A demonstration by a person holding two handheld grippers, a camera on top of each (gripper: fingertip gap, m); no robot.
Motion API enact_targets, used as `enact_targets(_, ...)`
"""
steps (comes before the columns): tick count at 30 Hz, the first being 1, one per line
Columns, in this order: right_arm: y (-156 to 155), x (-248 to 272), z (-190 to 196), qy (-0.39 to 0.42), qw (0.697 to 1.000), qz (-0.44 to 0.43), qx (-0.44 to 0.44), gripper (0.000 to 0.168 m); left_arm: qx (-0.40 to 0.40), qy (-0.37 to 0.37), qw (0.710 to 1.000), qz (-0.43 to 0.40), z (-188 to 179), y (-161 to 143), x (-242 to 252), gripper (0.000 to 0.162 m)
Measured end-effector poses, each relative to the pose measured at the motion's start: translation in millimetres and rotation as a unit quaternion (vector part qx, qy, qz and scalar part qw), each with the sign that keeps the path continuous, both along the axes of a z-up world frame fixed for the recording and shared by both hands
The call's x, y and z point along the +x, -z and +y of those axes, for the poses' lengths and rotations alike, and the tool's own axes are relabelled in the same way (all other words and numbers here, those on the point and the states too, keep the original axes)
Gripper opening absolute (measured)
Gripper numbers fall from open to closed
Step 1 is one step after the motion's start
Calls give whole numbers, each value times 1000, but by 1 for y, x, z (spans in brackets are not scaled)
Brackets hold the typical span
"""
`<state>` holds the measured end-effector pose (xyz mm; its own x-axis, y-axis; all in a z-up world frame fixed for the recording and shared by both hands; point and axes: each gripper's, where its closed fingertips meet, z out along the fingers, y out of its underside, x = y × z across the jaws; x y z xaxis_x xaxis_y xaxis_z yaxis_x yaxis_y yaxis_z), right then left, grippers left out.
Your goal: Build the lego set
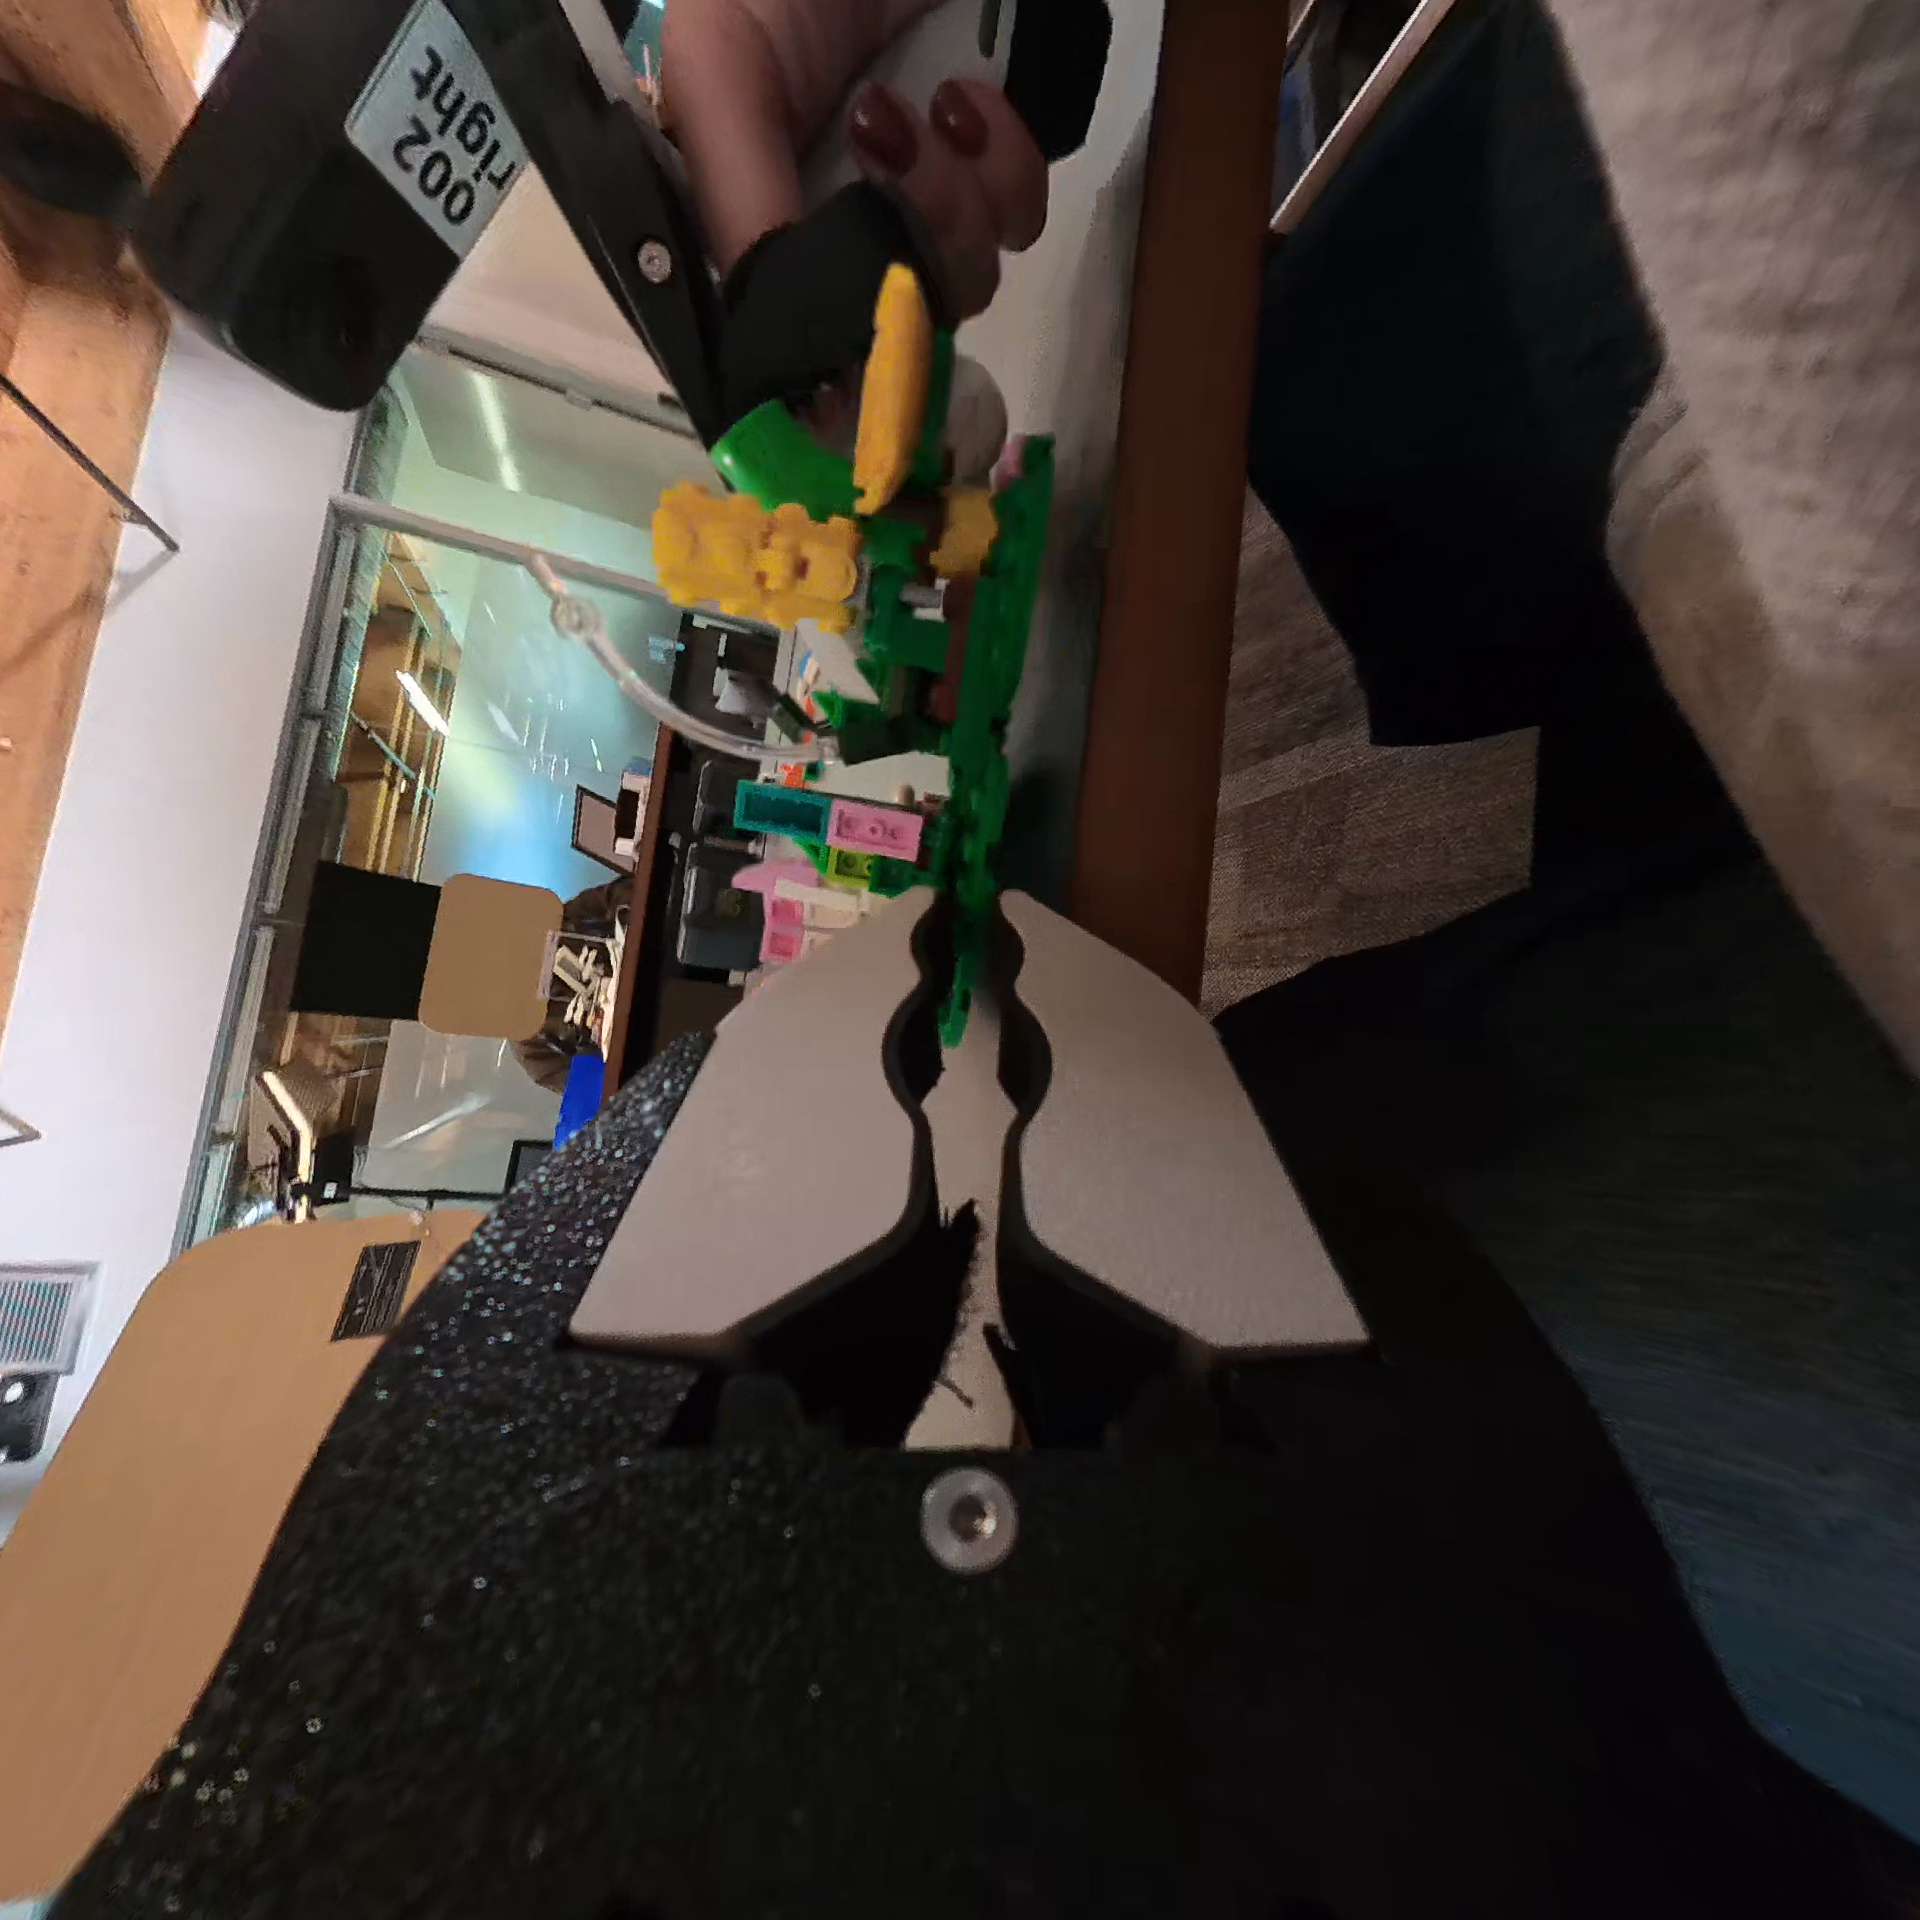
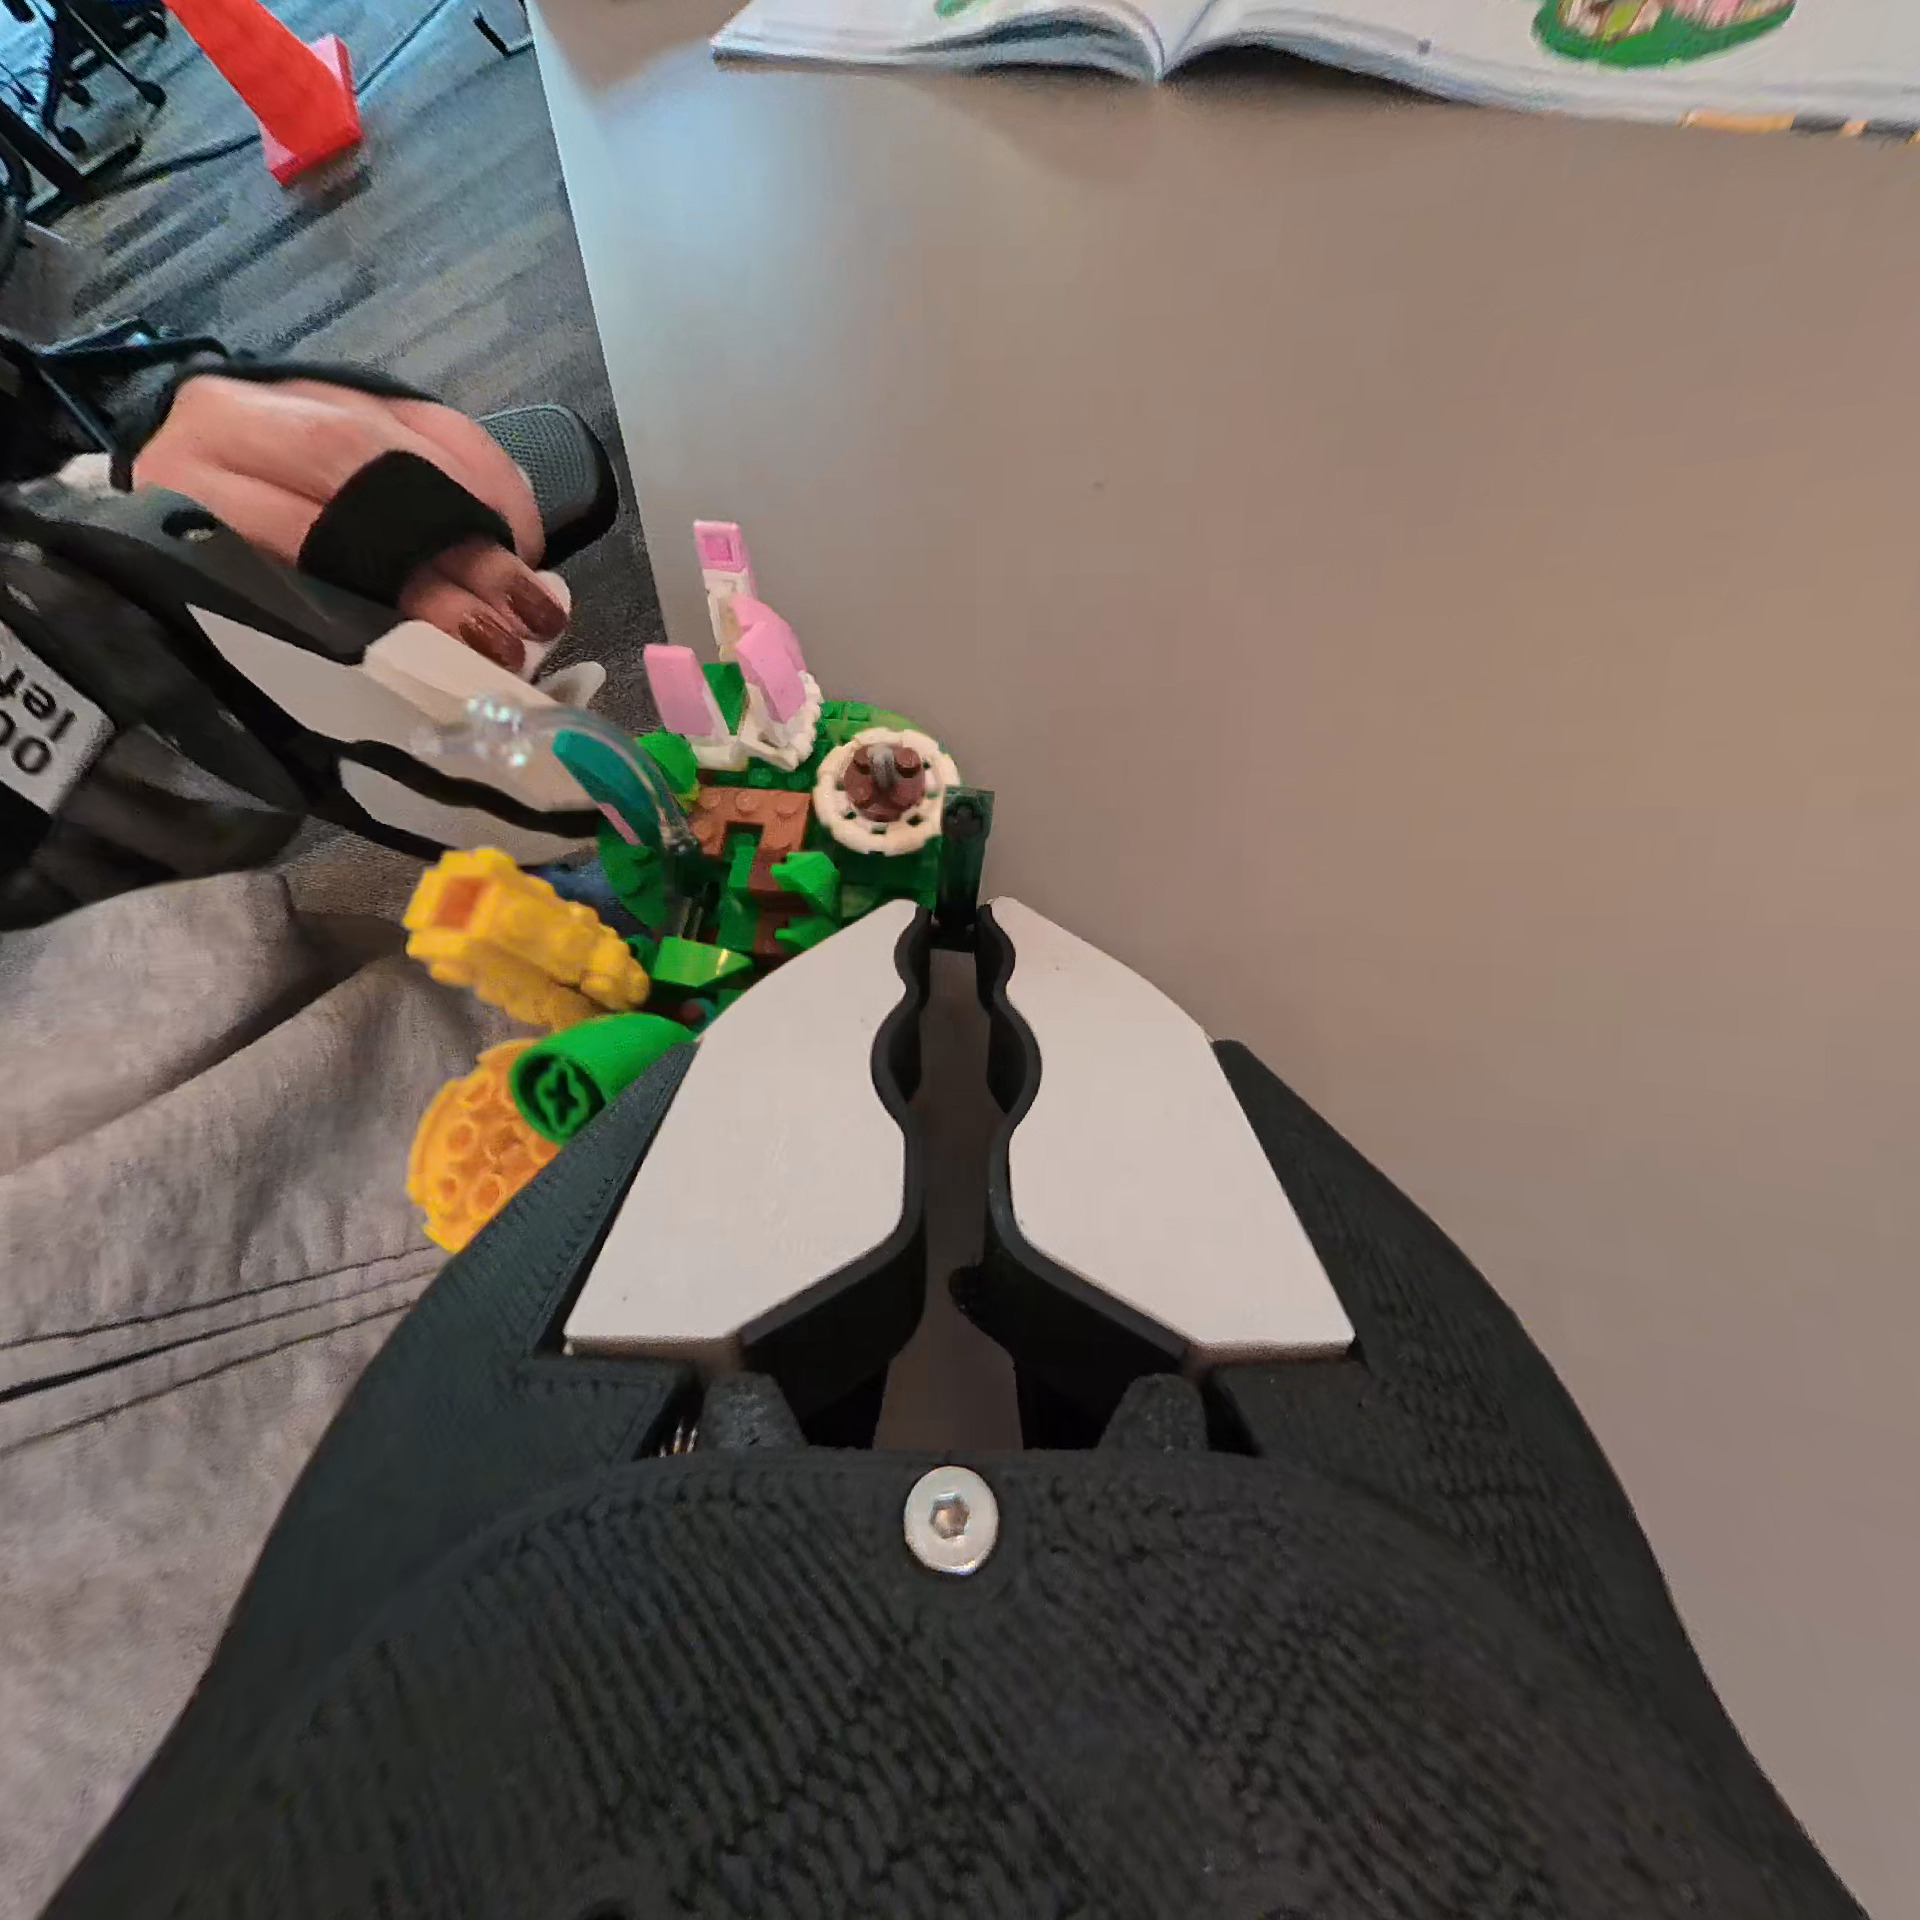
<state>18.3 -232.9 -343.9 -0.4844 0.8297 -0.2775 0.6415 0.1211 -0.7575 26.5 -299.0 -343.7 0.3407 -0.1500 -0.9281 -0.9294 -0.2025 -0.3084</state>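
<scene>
The lego model has a green base with pink petals, a white-rimmed brown disc and yellow flowers, and it is held at the table's edge. My left gripper is shut on the edge of the green base plate. Its white fingers show at the left in the right wrist view. My right gripper is shut on a small dark green piece at the model's right side. The right gripper's black body shows above the model in the left wrist view, its tips hidden behind a round yellow flower.
The grey table stretches to the right, with an open instruction booklet at its far edge. A person's grey clothing lies under the model's left side. A red object stands on the carpet beyond.
</scene>
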Motion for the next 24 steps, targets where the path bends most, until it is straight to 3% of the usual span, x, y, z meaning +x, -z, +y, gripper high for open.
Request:
enact_targets(6,-23,-7,19,-55,993,107,18,7,-44,77,994,-68,7,-16,-7,5)
enact_targets(12,-48,-10,24,-142,976,168,-6,7,-135,180,964,-141,16,-33,-13,4)
enact_targets(17,-47,-13,28,-221,965,136,-35,7,-182,262,931,-178,24,-46,-15,4)
enact_targets(24,-48,-19,27,-278,945,62,-160,7,-217,373,879,-201,30,-52,-24,4)
